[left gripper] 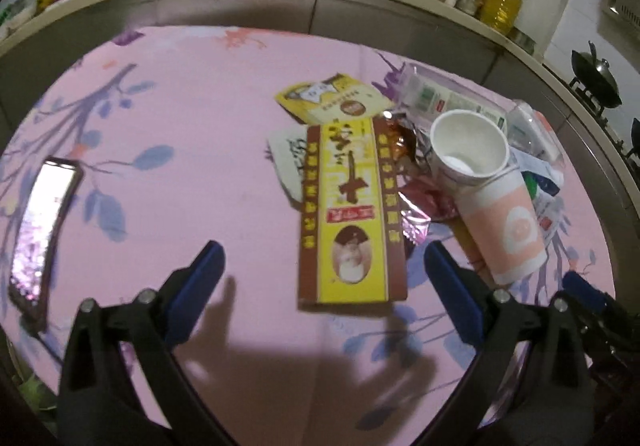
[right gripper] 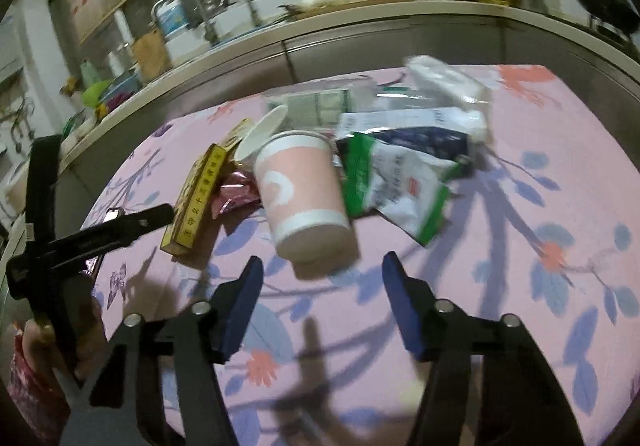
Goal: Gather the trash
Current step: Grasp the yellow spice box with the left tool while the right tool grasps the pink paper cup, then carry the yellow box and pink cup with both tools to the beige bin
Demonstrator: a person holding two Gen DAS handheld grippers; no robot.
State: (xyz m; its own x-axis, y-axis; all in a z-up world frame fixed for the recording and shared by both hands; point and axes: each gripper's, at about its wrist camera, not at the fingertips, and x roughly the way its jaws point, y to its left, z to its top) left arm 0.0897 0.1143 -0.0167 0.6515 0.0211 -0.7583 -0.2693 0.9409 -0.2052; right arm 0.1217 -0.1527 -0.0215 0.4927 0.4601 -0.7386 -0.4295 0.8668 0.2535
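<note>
While both grippers hung tilted down over the pink floral worktop (left gripper: 168, 133), neither held anything. The left gripper (left gripper: 320, 266) stood wide, its pads clear of the yellow and brown box (left gripper: 352, 213) lying just ahead between its fingers. The right gripper (right gripper: 320, 274) stood part open, empty, with the pink paper cup (right gripper: 304, 197) just ahead of its fingertips.

The trash lay heaped ahead of both grippers: the box, 2 nested paper cups tipped on their side, crinkled red foil wrappers (left gripper: 424, 201), a green and white packet (right gripper: 392, 181) and clear plastic packaging (right gripper: 440, 81) farther off.

The likeliest slip looked to be the cups. They lay on a curved side, so a pad nudging 1 wall could have rolled them away or pushed the inner white cup (left gripper: 468, 145) out of the pink one. A thin paper wall might also have crumpled under a hard squeeze. The flat box offered little edge; pads might have skated over it. A phone (left gripper: 44, 221), well to the left of the left gripper, was no trash and could have been swept up by mistake.

The inner cup appeared empty apart from a pale patch at its bottom. No bin was in view.
</note>
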